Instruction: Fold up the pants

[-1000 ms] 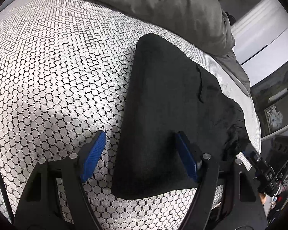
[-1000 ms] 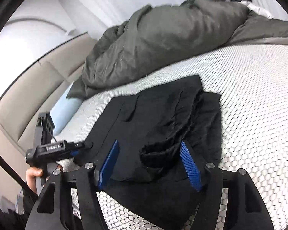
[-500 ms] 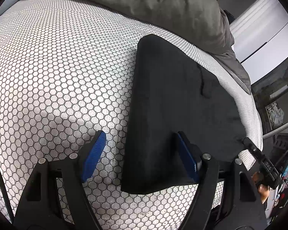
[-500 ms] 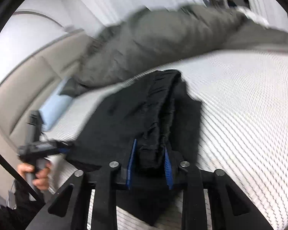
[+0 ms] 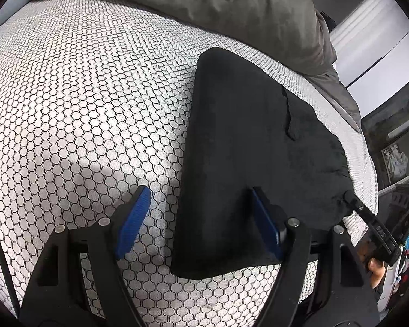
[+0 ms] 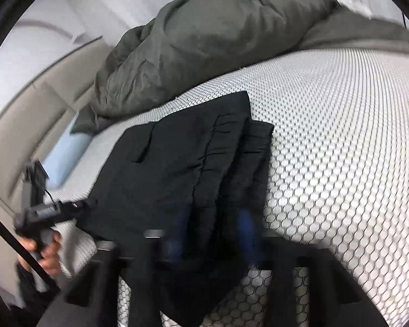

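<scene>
Half a second ago the right hand-held gripper (image 6: 212, 234) had its blue pads pinched narrow on a bunched fold of the black pants (image 5: 248, 158); now the pads stand a little wider, blurred, fabric still between them, so whether they grip I cannot tell. The pants lie flatter on the honeycomb-patterned bed (image 5: 81, 95), near the grey duvet (image 5: 218, 2). The left hand-held gripper (image 5: 199, 223) hovers wide open over the pants' near left edge, holding nothing.
</scene>
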`<state>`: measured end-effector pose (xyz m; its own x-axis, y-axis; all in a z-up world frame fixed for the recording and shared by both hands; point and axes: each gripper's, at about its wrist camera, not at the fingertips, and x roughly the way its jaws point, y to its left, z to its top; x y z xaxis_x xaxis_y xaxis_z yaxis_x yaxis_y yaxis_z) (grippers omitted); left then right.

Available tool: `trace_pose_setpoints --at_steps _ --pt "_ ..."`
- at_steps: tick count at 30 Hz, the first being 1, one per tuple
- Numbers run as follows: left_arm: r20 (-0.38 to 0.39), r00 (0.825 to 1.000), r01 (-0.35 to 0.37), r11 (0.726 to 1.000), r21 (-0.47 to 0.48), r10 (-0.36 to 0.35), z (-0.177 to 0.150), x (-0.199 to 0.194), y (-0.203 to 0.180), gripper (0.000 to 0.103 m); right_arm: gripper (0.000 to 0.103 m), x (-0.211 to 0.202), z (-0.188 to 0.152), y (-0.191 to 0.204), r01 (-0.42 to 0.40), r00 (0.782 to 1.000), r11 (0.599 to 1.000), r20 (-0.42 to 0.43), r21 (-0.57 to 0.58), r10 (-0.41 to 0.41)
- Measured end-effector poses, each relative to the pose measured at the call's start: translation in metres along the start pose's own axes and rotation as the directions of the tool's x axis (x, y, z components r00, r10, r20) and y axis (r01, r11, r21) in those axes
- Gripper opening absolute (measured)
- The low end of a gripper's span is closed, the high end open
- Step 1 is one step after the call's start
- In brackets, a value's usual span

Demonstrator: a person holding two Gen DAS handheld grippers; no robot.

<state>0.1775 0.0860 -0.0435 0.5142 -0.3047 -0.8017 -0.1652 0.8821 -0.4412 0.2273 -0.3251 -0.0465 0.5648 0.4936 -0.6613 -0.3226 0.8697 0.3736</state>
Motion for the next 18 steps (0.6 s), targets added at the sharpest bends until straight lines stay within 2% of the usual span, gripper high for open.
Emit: trace_pose_setpoints --at_steps 1,3,8,10,12,14,16,18 --pt "0.000 1.000 -0.001 1.000 0.001 0.001 0.000 0.001 0.000 0.071 0.014 -0.004 0.000 0.003 -0.012 1.000 1.000 0.010 -0.018 0.012" --pt "0.000 1.000 -0.002 1.000 -0.006 0.002 0.001 0.002 0.001 0.071 0.012 -0.011 -0.001 0.006 -0.033 0.999 0.999 0.021 -0.020 0.034" --pt "0.023 1.000 0.005 1.000 -0.025 -0.004 0.002 -0.008 0.003 0.071 0.011 -0.042 0.011 0.022 -0.128 0.991 0.990 0.033 0.056 0.126" --pt "0.030 0.999 0.011 1.000 -0.016 -0.011 0.003 -0.012 0.003 0.071 0.011 -0.056 0.015 0.033 -0.131 0.991 0.990 0.031 0.046 0.130" --pt "0.033 0.999 0.010 1.000 -0.019 -0.010 0.003 -0.013 0.004 0.071 0.011 -0.070 0.012 0.043 -0.110 0.994 0.994 0.029 0.019 0.110" --pt "0.028 1.000 0.008 1.000 -0.025 -0.008 0.004 -0.011 0.004 0.071 0.011 -0.067 0.002 0.051 -0.041 0.999 0.999 0.019 -0.027 0.042" --pt "0.019 1.000 -0.005 1.000 -0.023 0.006 0.002 -0.009 0.004 0.071 0.012 -0.044 -0.016 0.042 0.020 0.999 0.999 -0.046 -0.036 -0.022" --pt "0.012 1.000 -0.013 1.000 -0.013 0.013 0.000 -0.008 0.002 0.071 0.013 -0.020 -0.032 0.021 0.054 0.993 0.998 -0.110 0.012 -0.052"
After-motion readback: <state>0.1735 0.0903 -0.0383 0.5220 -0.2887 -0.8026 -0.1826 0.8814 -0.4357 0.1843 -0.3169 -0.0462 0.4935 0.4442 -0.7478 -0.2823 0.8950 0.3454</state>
